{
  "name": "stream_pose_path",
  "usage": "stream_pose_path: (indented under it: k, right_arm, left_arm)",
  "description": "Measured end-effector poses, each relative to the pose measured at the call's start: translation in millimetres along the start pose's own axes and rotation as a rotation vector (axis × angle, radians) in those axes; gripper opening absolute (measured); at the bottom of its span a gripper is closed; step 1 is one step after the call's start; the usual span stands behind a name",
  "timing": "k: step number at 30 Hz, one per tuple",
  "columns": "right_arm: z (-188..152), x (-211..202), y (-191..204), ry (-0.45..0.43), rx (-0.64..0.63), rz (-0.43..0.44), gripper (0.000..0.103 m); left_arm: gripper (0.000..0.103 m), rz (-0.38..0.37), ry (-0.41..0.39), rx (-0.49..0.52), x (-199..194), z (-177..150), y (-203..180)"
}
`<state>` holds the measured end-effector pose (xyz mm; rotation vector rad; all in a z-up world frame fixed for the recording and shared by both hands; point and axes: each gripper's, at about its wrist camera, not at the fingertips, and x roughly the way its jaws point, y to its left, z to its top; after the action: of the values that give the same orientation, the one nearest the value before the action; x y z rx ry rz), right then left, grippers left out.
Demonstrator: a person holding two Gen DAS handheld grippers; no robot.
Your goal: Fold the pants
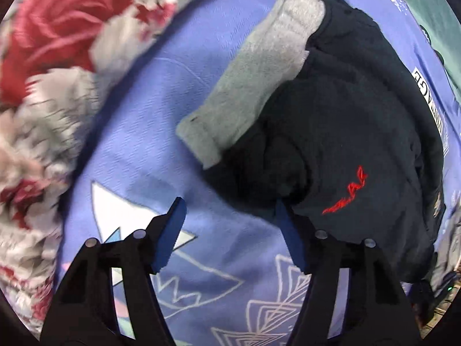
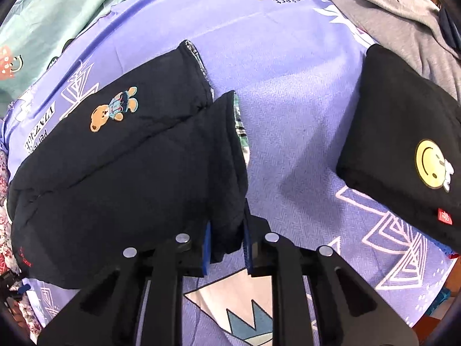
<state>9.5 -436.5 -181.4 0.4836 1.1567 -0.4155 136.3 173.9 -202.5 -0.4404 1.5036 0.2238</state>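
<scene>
- On the purple bedsheet (image 2: 288, 92) the dark pants (image 2: 129, 155) lie half folded.
- Right tongs (image 2: 227, 245) are clamped on the leg hem, ready to carry it over.
- Left tongs (image 1: 230, 225) stand apart beside the waist end, nothing gripped.

We list: purple patterned bedsheet (image 2: 288, 86); floral blanket (image 1: 52, 72) at its edge; green sheet (image 2: 43, 14); folded black garment with smiley face (image 2: 403, 144); grey clothing (image 2: 397, 14) beyond it.

The left black two-finger gripper with blue pads (image 1: 229, 212) is pointing straight down, its jaws standing apart with nothing pinched between them. The right black two-finger gripper with blue pads (image 2: 227, 240) is tilting steeply downward, its jaws clamping a dark fabric edge.
</scene>
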Motion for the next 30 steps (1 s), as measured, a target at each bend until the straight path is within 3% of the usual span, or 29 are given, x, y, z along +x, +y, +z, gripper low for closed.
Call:
stream_pose_path:
  k: [5, 7, 8, 9, 15, 18, 24, 27, 30]
  right_arm:
    - [-15.8, -6.7, 3.1, -0.005, 0.013, 0.0, 0.02]
    - [-16.8, -5.4, 3.7, -0.002, 0.023, -0.002, 0.021]
    - [-17.7, -4.3, 4.3, 0.002, 0.029, -0.005, 0.021]
    - [-18.0, -3.1, 5.4, 0.005, 0.033, -0.005, 0.021]
    - [-12.7, -0.3, 12.0, -0.002, 0.044, 0.005, 0.019]
    - [-5.1, -14.5, 8.8, -0.041, 0.051, -0.001, 0.016]
    - [1.9, -61.2, -1.4, -0.08, 0.019, 0.073, 0.015]
    - [-3.5, -77.9, -6.5, -0.066, -0.01, 0.064, 0.015]
    - [-17.7, -71.2, -16.4, 0.004, -0.029, 0.04, 0.015]
  left_arm:
    - [0.064, -0.037, 0.038, -0.063, 12.3, 23.2, 1.9]
    - [0.046, -0.015, 0.025, -0.057, 11.6, 31.8, -1.0]
    - [0.032, 0.001, 0.016, -0.041, 9.5, 35.9, -3.6]
    - [0.012, -0.029, 0.015, -0.026, 8.1, 40.2, -4.6]
    - [0.011, 0.03, -0.045, 0.03, -11.5, 42.9, -29.7]
    - [0.01, 0.015, -0.096, 0.019, -35.5, 28.8, -38.8]
    - [0.01, -0.02, -0.227, 0.067, -105.8, 4.1, -49.3]
    - [0.01, -0.006, -0.265, 0.104, -125.3, -13.0, -36.2]
    - [0.01, 0.023, -0.241, 0.14, -115.1, -32.8, -13.4]
